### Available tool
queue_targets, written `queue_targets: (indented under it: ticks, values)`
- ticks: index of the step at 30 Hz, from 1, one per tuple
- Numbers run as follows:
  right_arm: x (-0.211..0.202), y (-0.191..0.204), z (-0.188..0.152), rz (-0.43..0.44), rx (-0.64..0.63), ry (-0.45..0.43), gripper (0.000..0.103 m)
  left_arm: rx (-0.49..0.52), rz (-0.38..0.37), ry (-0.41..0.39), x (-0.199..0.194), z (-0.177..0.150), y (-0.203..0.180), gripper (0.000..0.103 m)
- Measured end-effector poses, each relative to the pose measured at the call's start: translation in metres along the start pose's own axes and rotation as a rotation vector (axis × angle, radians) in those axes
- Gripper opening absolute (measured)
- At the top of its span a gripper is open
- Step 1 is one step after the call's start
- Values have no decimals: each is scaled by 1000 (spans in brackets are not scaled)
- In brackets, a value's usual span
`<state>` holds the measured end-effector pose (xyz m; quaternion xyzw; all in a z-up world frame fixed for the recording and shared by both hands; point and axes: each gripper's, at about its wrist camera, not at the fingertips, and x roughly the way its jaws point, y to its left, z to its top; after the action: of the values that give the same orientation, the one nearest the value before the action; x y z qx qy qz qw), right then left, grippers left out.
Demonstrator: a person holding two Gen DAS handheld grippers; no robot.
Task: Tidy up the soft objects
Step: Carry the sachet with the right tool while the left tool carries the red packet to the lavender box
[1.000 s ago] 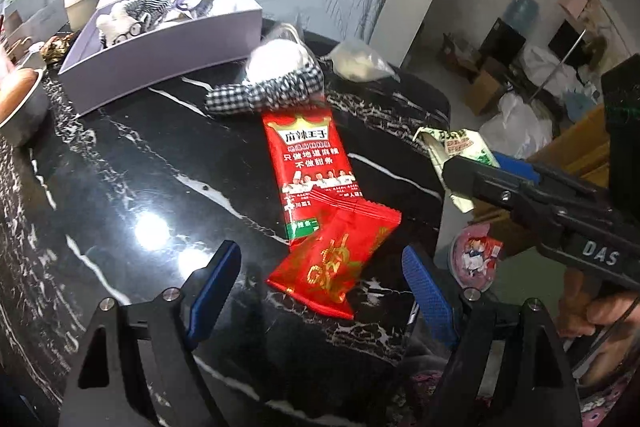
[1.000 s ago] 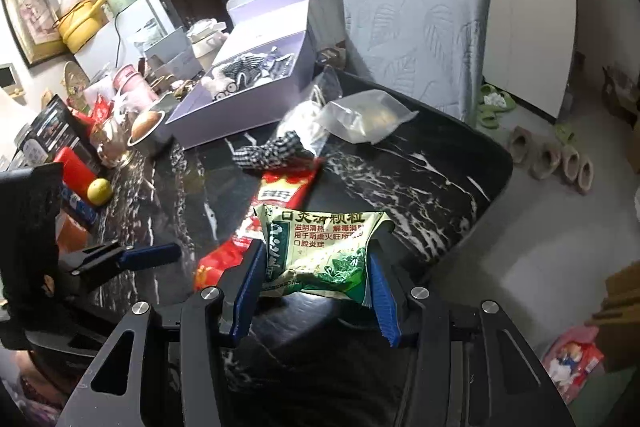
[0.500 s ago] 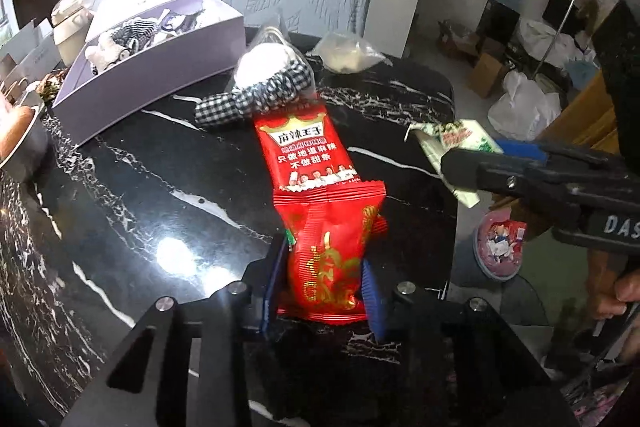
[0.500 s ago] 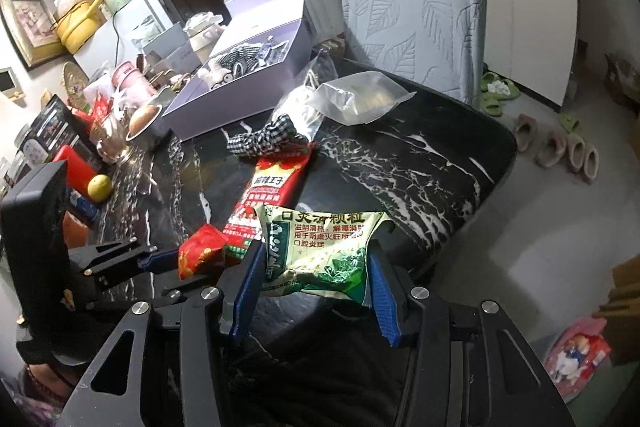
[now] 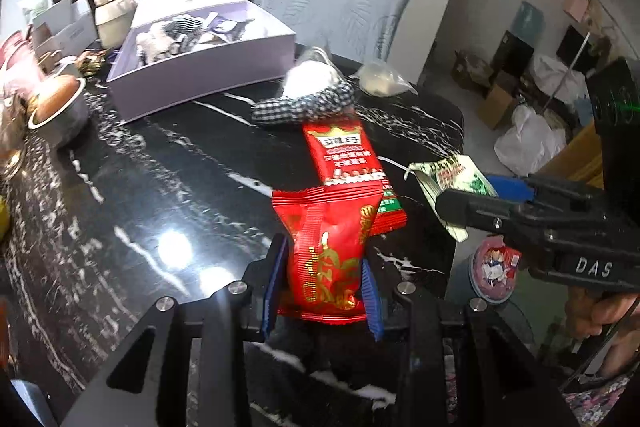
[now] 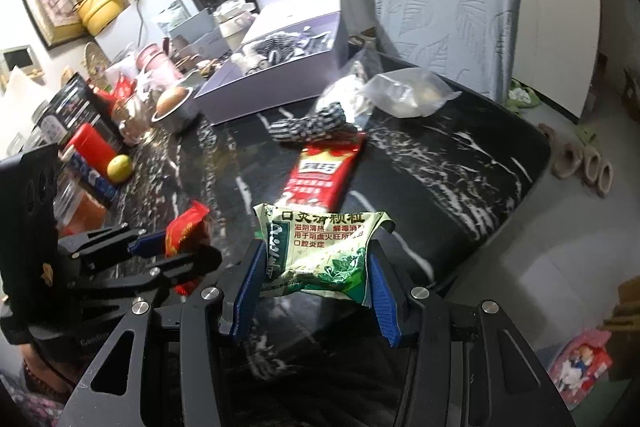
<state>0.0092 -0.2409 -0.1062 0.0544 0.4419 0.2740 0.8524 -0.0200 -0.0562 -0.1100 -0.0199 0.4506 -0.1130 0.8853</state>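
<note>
My left gripper (image 5: pixel 322 281) is shut on a small red packet (image 5: pixel 326 247) and holds it just above the black marble table (image 5: pixel 140 187). My right gripper (image 6: pixel 316 273) is shut on a green-and-white sachet (image 6: pixel 320 247), seen at the right in the left wrist view as the sachet (image 5: pixel 452 183). A long red snack packet (image 5: pixel 348 163) lies flat on the table beyond both. Past it sit a black-and-white checked cloth (image 5: pixel 308 105) and two clear plastic bags (image 5: pixel 380 83). An open lilac box (image 5: pixel 208 67) holding soft items stands at the back left.
A covered chair back (image 5: pixel 336 7) stands behind the table. A metal bowl (image 5: pixel 60 103) and cluttered jars, boxes and a lemon (image 6: pixel 119 167) crowd the table's left side. Slippers (image 6: pixel 584 163) lie on the floor right of the table edge.
The left gripper's jaws closed on the small red packet and lifted it off the table. The right gripper kept hold of the green sachet and shifted slightly.
</note>
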Motion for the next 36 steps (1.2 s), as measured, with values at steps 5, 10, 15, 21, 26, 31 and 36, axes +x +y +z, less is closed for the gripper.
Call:
queue_targets:
  ticks: [5, 10, 15, 21, 26, 31, 36]
  values:
    - [-4, 19, -2, 23, -40, -1, 49, -22, 6, -41, -19, 0, 10, 34]
    - [-7, 33, 1, 43, -63, -20, 49, 6, 51, -95, -39, 8, 11, 34]
    - [-12, 44, 10, 67, -93, -39, 49, 24, 67, -145, -51, 23, 12, 34]
    - [-20, 57, 32, 77, -158, -91, 49, 50, 75, -225, -63, 49, 16, 34]
    - [-18, 63, 56, 82, -196, -128, 49, 42, 84, -265, -61, 72, 25, 34]
    - [-13, 66, 82, 96, -218, -160, 49, 15, 97, -321, -63, 100, 40, 34]
    - [-7, 65, 113, 90, -238, -203, 49, -18, 117, -377, -62, 129, 55, 34]
